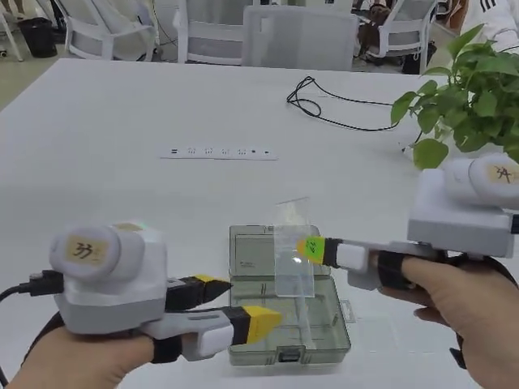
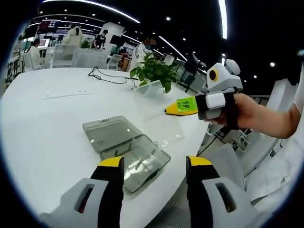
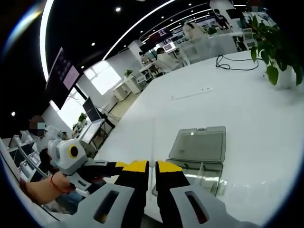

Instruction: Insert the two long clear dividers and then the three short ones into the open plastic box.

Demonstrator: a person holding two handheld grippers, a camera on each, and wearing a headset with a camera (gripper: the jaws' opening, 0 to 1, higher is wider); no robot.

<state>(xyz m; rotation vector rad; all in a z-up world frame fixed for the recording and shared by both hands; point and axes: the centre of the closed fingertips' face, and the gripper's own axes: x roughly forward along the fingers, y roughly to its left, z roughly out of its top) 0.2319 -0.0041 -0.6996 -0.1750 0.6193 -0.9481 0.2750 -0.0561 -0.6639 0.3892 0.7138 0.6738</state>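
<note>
Pinching clear divider (image 1: 293, 271) — right gripper (image 1: 307, 247), over box (image 1: 328, 328)

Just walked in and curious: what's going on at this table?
A person is working with two hand-held claws. The right claw pinches a clear divider above the open box on the table. The left claw is open near the box, holding nothing.
</note>
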